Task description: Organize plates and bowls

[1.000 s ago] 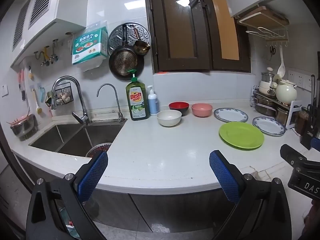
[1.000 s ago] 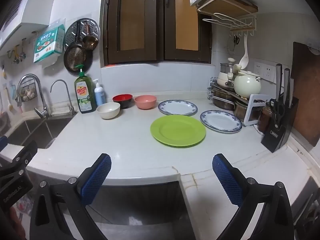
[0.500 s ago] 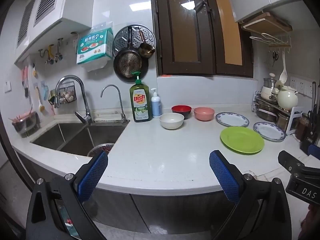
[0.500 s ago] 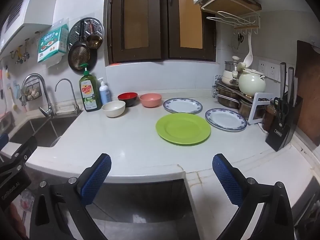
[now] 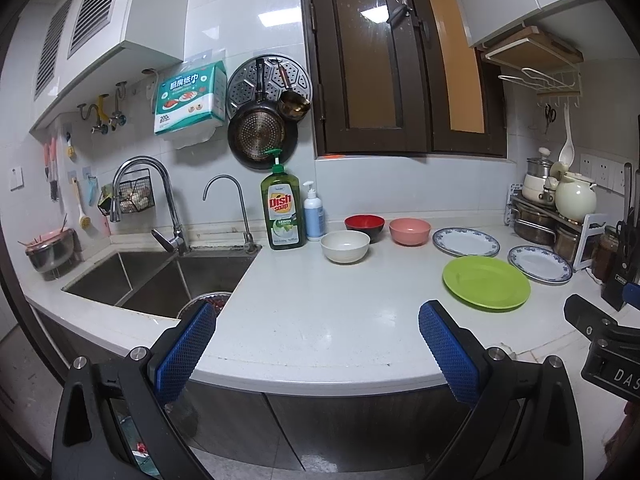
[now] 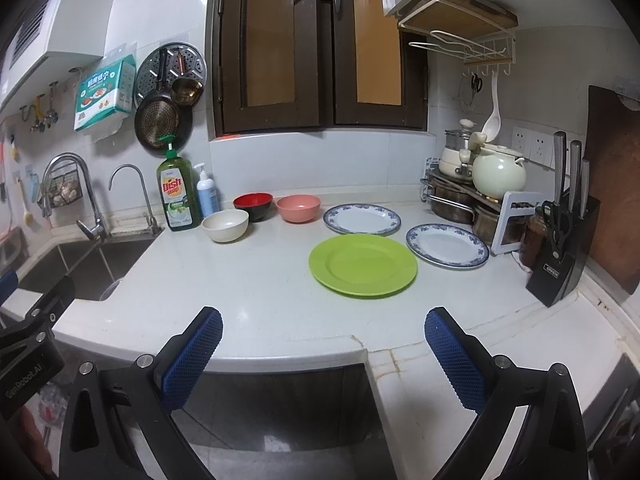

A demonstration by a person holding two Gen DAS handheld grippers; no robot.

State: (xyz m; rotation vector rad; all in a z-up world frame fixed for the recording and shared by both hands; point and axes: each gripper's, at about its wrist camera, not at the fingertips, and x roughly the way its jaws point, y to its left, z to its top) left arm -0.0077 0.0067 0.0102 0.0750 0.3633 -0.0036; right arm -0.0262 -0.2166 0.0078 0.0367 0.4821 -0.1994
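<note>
On the white counter (image 6: 256, 280) stand a cream bowl (image 6: 225, 225), a red-and-black bowl (image 6: 253, 206) and a pink bowl (image 6: 298, 208) in a loose row near the back. To their right lie a green plate (image 6: 363, 265) and two blue-rimmed white plates (image 6: 362, 219) (image 6: 447, 245). The left wrist view shows the same cream bowl (image 5: 345, 245), pink bowl (image 5: 409, 231) and green plate (image 5: 486, 283). My left gripper (image 5: 316, 320) and right gripper (image 6: 323, 324) both hang open at the counter's front edge, holding nothing, well short of the dishes.
A double sink (image 5: 160, 276) with two taps is at the left. Dish soap bottle (image 6: 176, 194) and a pump bottle (image 6: 207, 196) stand behind the bowls. A pot rack with a kettle (image 6: 498, 176) and a knife block (image 6: 562, 256) fill the right corner.
Both grippers have risen and tilted slightly, so the counter and dishes sit a little lower in each view. Nothing on the counter has moved.
</note>
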